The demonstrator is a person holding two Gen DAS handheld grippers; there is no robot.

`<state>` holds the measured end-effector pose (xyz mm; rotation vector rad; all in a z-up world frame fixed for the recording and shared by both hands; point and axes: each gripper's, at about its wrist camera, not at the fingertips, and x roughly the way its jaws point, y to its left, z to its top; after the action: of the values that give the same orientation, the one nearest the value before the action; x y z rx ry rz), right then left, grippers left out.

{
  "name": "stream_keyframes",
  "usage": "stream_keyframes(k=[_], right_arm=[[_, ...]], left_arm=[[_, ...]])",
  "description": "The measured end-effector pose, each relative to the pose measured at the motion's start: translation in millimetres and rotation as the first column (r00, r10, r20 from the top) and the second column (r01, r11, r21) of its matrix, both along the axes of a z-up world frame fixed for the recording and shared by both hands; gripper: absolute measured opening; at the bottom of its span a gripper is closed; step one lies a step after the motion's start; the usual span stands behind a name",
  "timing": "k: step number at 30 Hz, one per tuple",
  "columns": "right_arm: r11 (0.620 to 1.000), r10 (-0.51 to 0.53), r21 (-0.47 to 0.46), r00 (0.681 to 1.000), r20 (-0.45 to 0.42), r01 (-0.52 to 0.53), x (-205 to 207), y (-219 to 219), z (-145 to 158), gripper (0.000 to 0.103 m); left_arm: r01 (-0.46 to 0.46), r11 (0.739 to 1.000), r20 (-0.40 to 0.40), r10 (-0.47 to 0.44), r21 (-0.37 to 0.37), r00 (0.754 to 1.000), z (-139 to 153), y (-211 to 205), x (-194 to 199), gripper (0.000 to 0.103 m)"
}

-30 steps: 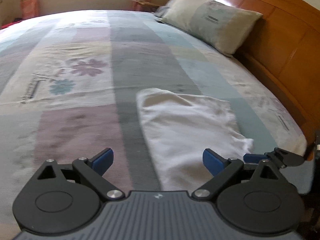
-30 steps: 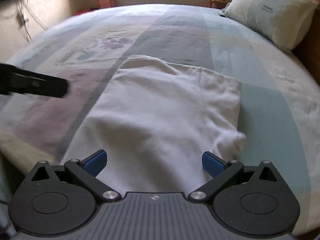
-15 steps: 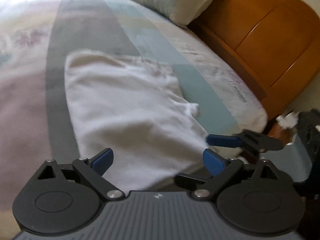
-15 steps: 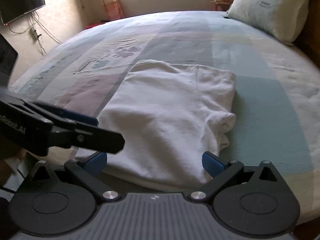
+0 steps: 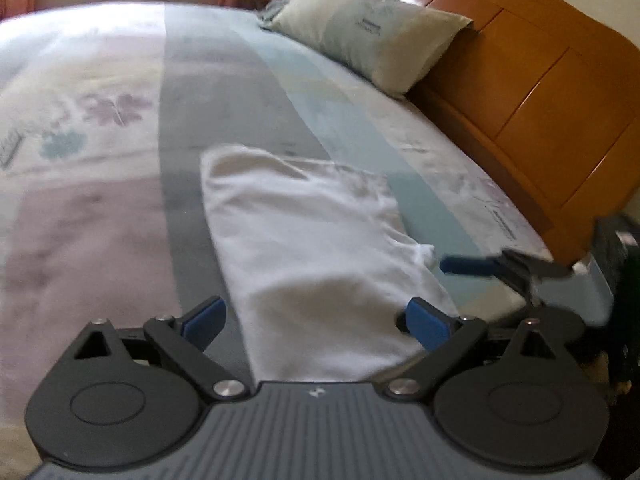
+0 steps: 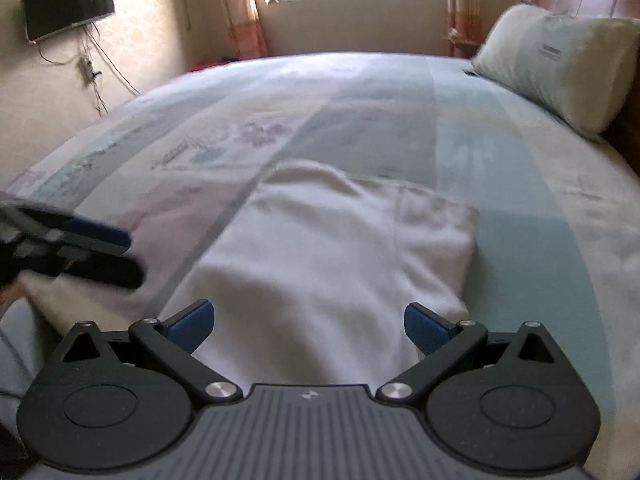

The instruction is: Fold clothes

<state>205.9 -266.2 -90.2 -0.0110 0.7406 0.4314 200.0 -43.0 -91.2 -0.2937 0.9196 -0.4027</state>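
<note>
Garment; television right-view only

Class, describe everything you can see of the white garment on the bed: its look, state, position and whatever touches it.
The white garment looks like soft, plain cotton, folded into a long, roughly rectangular stack. It lies flat on the patterned bedspread, lengthwise away from the cameras. A seam runs down its right part, and its right near edge bunches slightly. Both the left gripper and right gripper are open near its near end, neither gripping it.

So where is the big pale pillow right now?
The big pale pillow lies at the far right of the patchwork bedspread, against the wooden headboard, well beyond the folded white garment.
</note>
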Motion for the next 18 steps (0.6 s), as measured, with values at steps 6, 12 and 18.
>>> stream_keyframes(k=[6, 12, 18], right_arm=[[0.997, -0.057, 0.042, 0.995, -0.079, 0.061, 12, -11, -26, 0.103], [0.977, -0.113, 0.170, 0.988, -0.101, 0.129, 5, -48, -3, 0.103], [0.859, -0.142, 0.432, 0.938, -0.317, 0.276, 51, -109, -19, 0.103]], left_arm=[[-0.045, 0.998, 0.066, 0.041, 0.054, 0.997, 5, 8, -1, 0.097], [-0.091, 0.996, 0.113, 0.091, 0.002, 0.989, -3, 19, 16, 0.098], [-0.075, 0.985, -0.073, 0.065, -0.153, 0.995, -25, 37, 56, 0.099]])
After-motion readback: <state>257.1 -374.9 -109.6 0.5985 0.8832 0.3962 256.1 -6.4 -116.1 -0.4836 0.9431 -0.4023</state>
